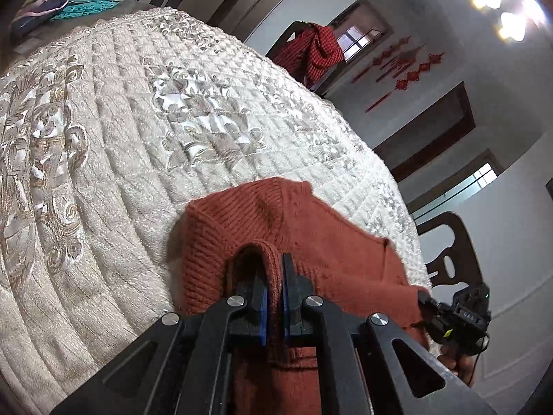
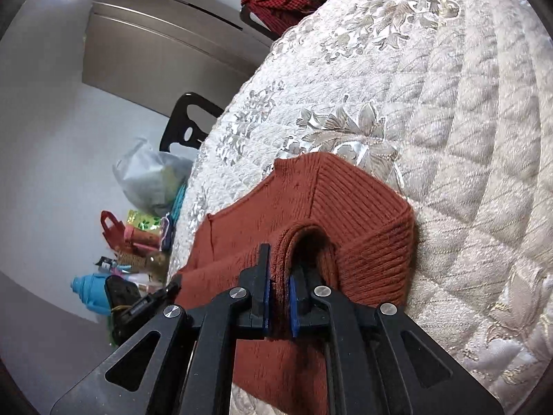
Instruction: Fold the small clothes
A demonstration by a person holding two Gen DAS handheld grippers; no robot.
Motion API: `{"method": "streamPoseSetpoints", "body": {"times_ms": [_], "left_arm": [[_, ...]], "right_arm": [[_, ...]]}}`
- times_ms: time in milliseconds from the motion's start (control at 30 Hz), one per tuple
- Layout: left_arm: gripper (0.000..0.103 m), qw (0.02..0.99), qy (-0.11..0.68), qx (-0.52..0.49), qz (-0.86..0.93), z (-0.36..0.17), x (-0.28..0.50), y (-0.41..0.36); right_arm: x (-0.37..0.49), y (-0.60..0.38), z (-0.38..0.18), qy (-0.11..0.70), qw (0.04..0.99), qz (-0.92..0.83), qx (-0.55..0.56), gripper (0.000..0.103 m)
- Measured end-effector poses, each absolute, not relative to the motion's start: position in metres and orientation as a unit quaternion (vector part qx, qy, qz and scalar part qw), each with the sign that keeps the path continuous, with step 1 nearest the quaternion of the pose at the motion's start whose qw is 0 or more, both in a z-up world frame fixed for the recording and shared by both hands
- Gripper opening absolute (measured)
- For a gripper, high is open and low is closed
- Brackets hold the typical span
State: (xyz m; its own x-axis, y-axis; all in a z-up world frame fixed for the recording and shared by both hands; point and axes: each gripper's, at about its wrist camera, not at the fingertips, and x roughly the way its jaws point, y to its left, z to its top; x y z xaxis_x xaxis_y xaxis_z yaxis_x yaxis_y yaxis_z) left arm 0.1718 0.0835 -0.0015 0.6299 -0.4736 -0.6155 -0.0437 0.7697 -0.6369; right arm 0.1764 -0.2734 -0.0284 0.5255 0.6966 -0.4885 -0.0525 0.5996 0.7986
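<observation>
A small rust-orange knitted sweater (image 1: 262,228) hangs stretched between both grippers above a quilted cream cover (image 1: 121,131). My left gripper (image 1: 274,276) is shut on a ribbed fold of the sweater, which fills the gap between its blue pads. In the right wrist view the same sweater (image 2: 345,207) droops onto the quilted cover (image 2: 449,121), and my right gripper (image 2: 280,276) is shut on another ribbed fold. The right gripper (image 1: 459,314) also shows at the sweater's far corner in the left wrist view. The left gripper (image 2: 138,304) appears at the lower left of the right wrist view.
Dark wooden chairs (image 1: 449,242) stand around the table, one draped with a red checked cloth (image 1: 311,52). A teal mat (image 1: 86,5) and a shoe (image 1: 41,8) lie at the far edge. A plastic bag (image 2: 152,176) and bottles and packets (image 2: 138,242) crowd the side.
</observation>
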Motion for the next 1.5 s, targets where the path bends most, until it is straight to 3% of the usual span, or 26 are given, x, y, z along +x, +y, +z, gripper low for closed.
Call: {"method": "streamPoseSetpoints", "body": {"times_ms": [267,400,500,533,567,767,1133,1400,1467,1500], "left_arm": [[0.010,0.838,0.404,-0.341,-0.135,0.011,0.197,0.084],[0.032,0.830,0.412,-0.359,-0.112,0.007,0.212,0.091],[0.043,0.845,0.382,-0.361,-0.098,0.015,0.206,0.099],[0.043,0.853,0.372,-0.354,-0.095,0.020,0.201,0.100],[0.043,0.859,0.365,-0.346,-0.093,0.024,0.196,0.101],[0.043,0.889,0.358,-0.272,-0.091,0.033,0.171,0.091],[0.043,0.896,0.397,-0.176,-0.092,0.011,0.165,0.064],[0.043,0.881,0.442,-0.153,-0.076,0.012,0.216,0.060],[0.043,0.881,0.448,-0.136,-0.070,0.012,0.223,0.056],[0.043,0.877,0.458,-0.127,-0.067,0.012,0.226,0.053]], "right_arm": [[0.186,-0.274,-0.016,0.393,0.781,0.263,0.408,0.010],[0.202,-0.279,-0.024,0.400,0.771,0.240,0.434,0.012],[0.204,-0.282,-0.022,0.389,0.775,0.234,0.440,0.029],[0.203,-0.283,-0.020,0.380,0.778,0.235,0.443,0.037],[0.200,-0.285,-0.017,0.370,0.781,0.235,0.445,0.038],[0.182,-0.285,-0.002,0.353,0.814,0.239,0.394,0.038],[0.182,-0.267,-0.020,0.411,0.848,0.203,0.267,0.038],[0.209,-0.253,-0.018,0.434,0.850,0.197,0.225,0.038],[0.213,-0.249,-0.015,0.436,0.853,0.194,0.209,0.035],[0.214,-0.247,-0.014,0.439,0.856,0.189,0.198,0.025]]}}
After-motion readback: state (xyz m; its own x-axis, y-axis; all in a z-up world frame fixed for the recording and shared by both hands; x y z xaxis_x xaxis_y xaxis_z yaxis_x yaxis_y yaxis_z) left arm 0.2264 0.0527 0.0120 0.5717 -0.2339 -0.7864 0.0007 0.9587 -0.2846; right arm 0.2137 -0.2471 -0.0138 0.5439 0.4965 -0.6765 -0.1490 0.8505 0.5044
